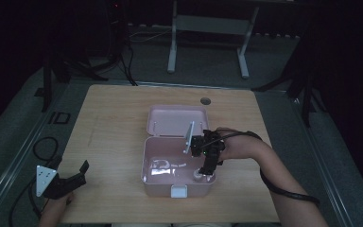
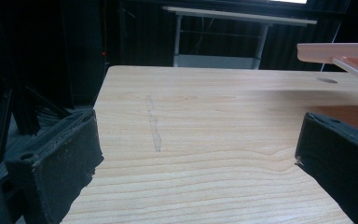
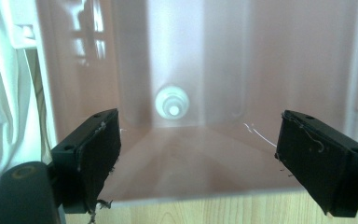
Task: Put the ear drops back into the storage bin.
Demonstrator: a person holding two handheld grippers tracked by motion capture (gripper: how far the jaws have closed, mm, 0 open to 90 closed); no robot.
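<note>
A pink plastic box [image 1: 144,161] stands open on the wooden table [image 1: 113,123], its lid [image 1: 177,120] tipped back behind it. My right gripper [image 1: 206,171] points down into the box's front right corner. In the right gripper view its jaws [image 3: 198,140] stand wide open with nothing gripped, and a small white round piece [image 3: 172,103] lies on the box floor below them. My left gripper [image 1: 81,174] rests at the table's front left, open and empty [image 2: 198,140], well away from the box.
A white latch [image 1: 179,191] sits on the box's front wall. A round hole [image 1: 205,100] marks the table's far side. White fabric [image 3: 4,93] hangs at the left of the right gripper view. Table legs [image 1: 172,47] and cables [image 1: 45,146] lie on the floor beyond.
</note>
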